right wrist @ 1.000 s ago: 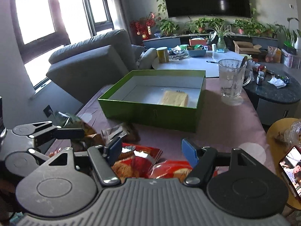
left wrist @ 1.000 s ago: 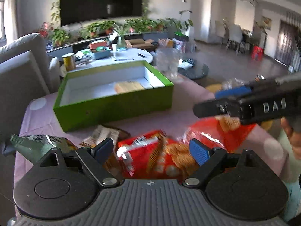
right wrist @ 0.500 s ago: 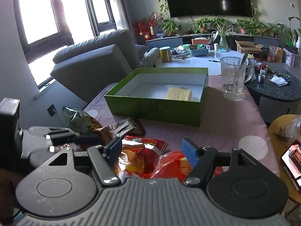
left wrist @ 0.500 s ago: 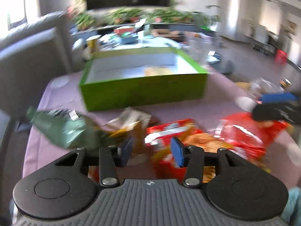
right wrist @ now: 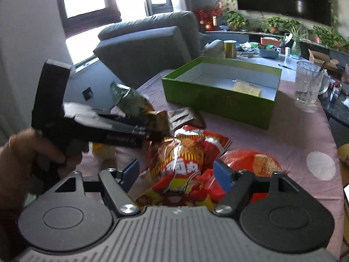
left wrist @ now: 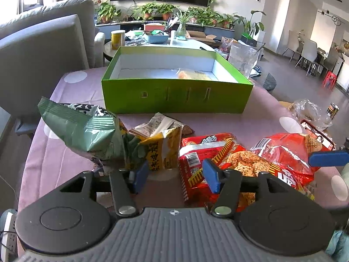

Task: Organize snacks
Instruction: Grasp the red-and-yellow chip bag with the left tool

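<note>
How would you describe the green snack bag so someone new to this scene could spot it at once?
Start at the big green box on the pink tablecloth; snack packets lie in a heap in front of it. The green snack bag is at the heap's left end, beside a yellow packet. It is the only green, puffed-up bag, and its crimped end sticks up toward the grey sofa; the others are yellow or red.

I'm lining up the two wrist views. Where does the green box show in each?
Left wrist: green box sits upper centre, beyond the snack bags.
Right wrist: green box sits upper right of centre.
Shared landmark: the yellow packet lying inside it.
</note>
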Demonstrator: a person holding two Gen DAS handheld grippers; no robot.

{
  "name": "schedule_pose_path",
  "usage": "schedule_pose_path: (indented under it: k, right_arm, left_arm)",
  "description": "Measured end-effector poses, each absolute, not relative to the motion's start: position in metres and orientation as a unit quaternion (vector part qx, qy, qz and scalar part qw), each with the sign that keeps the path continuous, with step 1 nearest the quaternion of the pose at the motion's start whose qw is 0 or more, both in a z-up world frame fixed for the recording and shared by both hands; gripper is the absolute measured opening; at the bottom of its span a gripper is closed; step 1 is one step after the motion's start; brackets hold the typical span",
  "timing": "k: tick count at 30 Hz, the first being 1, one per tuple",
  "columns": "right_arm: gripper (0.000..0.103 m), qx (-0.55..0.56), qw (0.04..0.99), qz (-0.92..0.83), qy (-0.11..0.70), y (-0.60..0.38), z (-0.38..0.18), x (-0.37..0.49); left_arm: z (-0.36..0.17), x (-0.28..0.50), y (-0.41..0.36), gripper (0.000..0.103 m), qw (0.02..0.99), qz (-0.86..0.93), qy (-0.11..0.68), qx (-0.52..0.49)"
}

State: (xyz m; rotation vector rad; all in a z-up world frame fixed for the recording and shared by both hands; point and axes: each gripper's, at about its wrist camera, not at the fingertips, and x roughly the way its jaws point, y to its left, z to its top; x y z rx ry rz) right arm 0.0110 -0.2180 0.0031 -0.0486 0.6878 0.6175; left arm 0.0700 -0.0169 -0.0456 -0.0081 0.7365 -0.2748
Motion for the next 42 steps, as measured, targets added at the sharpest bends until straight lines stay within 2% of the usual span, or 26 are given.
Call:
schedule_pose_path:
  k: [3,5,9,21,28,31,37,40,42]
  right_arm:
    - [0.09,-0.067,0.895,0.285,0.337,-0.214,-0.006,0.007]
    - [0.09,-0.085,0.89,0.277,0.353,-0.212,-0.016,0.009]
    - [0.091,-0.067,0.896,0.244,0.364,-0.219,-0.024,0.019]
    - [0.091,-0.042,0.916,0.185,0.354,-0.235,-0.034,0.031]
    - [0.091,0.018,0.904,0.201,0.378,-0.245,-0.025,0.023]
    - [0.09,0.009,0.9,0.207,0.384,-0.241,-0.026,0.018]
    - [0.09,0.024,0.891,0.21,0.401,-0.242,-0.037,0.023]
    - [0.09,0.027,0.891,0.214,0.401,-0.243,-0.037,0.023]
    - [0.091,0.032,0.89,0.215,0.401,-0.245,-0.038,0.023]
  left_arm:
    - [-0.046,0.069,-0.016,0.054,0.923,-0.134,0.36,-0.007]
    - [-0.044,0.067,-0.015,0.06,0.924,-0.138,0.356,-0.011]
    - [-0.041,0.063,-0.017,0.064,0.924,-0.147,0.352,-0.007]
    - [-0.047,0.058,-0.023,0.064,0.92,-0.16,0.357,-0.001]
    - [-0.042,0.052,-0.02,0.064,0.915,-0.186,0.358,-0.024]
    - [-0.037,0.048,-0.024,0.064,0.917,-0.197,0.345,-0.026]
    - [-0.044,0.044,-0.046,0.07,0.904,-0.242,0.352,0.013]
    - [-0.049,0.044,-0.052,0.07,0.896,-0.263,0.358,0.013]
    - [-0.052,0.044,-0.055,0.066,0.891,-0.274,0.362,0.016]
